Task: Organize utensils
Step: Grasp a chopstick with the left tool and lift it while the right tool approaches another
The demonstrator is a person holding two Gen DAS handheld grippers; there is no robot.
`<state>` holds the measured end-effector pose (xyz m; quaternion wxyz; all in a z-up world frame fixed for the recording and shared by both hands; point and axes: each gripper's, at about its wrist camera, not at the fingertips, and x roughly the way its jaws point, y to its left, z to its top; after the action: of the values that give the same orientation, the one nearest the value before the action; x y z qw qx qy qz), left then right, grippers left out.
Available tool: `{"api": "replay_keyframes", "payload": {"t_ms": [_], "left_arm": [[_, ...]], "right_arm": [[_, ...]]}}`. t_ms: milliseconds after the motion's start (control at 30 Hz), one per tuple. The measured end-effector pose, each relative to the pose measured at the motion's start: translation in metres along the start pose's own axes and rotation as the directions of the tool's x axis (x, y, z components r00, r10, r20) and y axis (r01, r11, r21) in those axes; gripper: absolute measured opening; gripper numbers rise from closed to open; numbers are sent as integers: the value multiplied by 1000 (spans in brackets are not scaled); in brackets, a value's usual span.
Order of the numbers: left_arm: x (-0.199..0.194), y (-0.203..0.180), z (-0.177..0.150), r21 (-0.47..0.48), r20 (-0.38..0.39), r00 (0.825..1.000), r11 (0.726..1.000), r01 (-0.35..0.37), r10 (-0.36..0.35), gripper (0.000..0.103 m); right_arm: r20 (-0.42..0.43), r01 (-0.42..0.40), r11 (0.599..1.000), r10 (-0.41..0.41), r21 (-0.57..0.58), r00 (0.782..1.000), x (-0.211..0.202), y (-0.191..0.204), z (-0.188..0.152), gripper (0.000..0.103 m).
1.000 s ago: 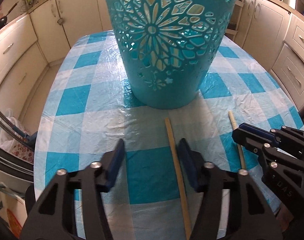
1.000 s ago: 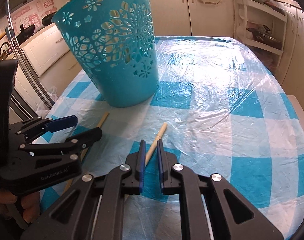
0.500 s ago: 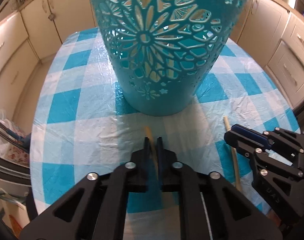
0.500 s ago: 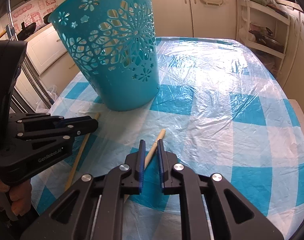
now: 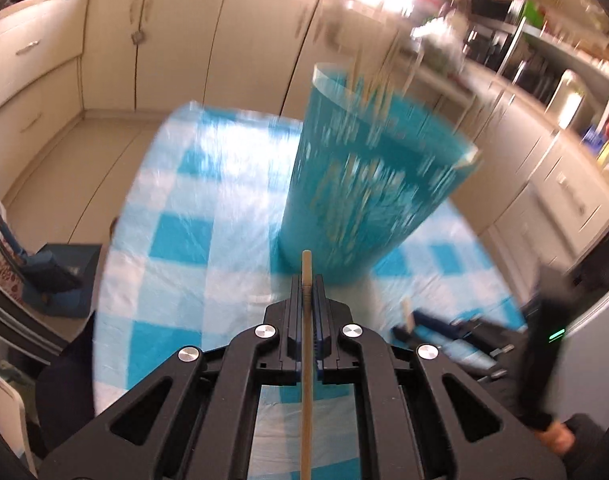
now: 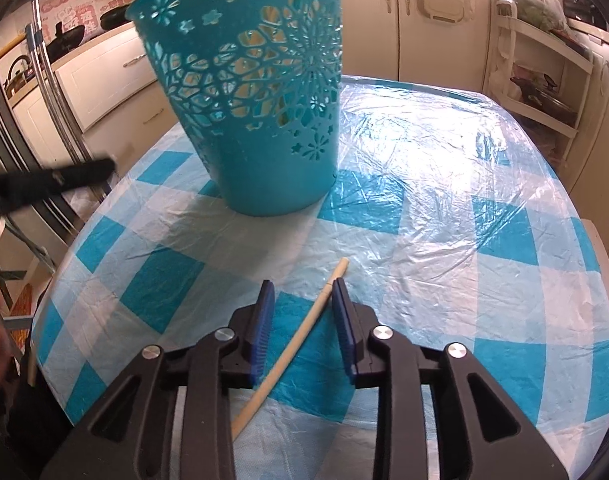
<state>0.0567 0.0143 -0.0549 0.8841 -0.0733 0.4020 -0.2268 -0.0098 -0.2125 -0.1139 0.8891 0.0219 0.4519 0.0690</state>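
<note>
My left tool (image 5: 306,286) is now clamped on a wooden chopstick (image 5: 306,344) that a second ago lay loose on the desk (image 5: 176,240) between its spread pads, and it has carried the stick up off the cloth, its tip just short of the foot of the teal basket (image 5: 360,184). My right tool (image 6: 300,300) has gone from nearly together to opening, with the second chopstick (image 6: 300,336) lying flat on the desk between the pads on the near side of the basket, its tip pointing toward the basket. Past the basket the checked cloth runs bare to the desk's far rounded edge, with open floor before the cabinets (image 5: 176,40).
</note>
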Motion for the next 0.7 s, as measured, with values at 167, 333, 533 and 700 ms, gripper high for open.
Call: {"api": "replay_keyframes", "payload": {"t_ms": [167, 333, 533, 700], "left_arm": [[-29, -6, 27, -2, 115, 992, 999, 54, -54, 5], [-57, -22, 53, 23, 216, 970, 994, 105, -108, 5], [-70, -46, 89, 56, 311, 941, 991, 121, -132, 5], [-69, -61, 120, 76, 379, 919, 993, 91, -113, 5]], "right_arm": [[0, 3, 1000, -3, -7, 1000, 0, 2, -1, 34], [0, -12, 1000, 12, -6, 1000, -1, 1, 0, 37], [2, -36, 999, 36, 9, 999, -1, -2, 0, 39], [8, -73, 996, 73, 44, 997, -1, -8, 0, 39]]}}
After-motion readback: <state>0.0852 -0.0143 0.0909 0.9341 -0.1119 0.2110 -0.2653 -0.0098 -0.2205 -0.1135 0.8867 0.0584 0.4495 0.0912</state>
